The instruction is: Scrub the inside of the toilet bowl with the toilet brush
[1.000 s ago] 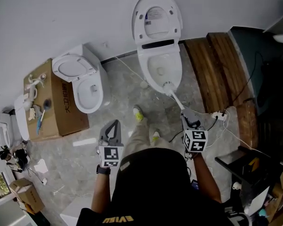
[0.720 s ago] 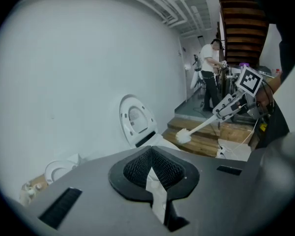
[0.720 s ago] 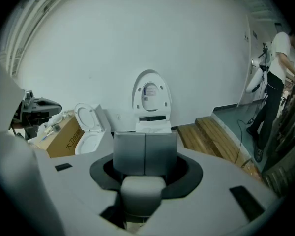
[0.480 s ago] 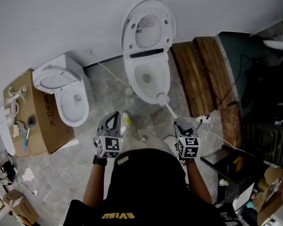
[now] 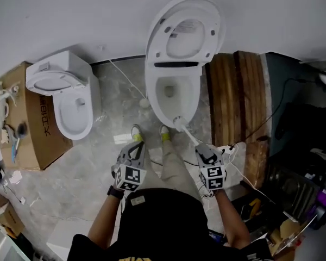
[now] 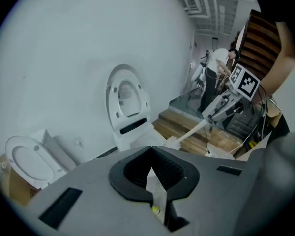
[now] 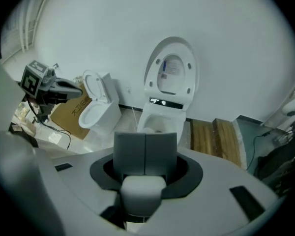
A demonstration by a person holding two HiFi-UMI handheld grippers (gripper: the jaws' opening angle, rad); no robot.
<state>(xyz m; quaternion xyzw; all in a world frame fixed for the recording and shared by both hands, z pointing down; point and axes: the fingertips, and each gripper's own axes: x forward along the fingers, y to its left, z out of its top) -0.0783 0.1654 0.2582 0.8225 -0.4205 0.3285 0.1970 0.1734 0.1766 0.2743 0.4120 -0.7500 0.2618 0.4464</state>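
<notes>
Right gripper [image 5: 202, 153]: I see its jaws clamped on the toilet brush [image 5: 180, 124] handle.
Left gripper [image 5: 136, 149]: jaws together, nothing held, left of the right one.
Brush head: at the near rim of the toilet bowl [image 5: 152, 99].

toilet brush [image 5: 180, 124] @ bowl [image 5: 151, 99] front rim

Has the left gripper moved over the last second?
Yes. The left gripper has shifted right, away from the smaller toilet and towards the larger toilet.
</notes>
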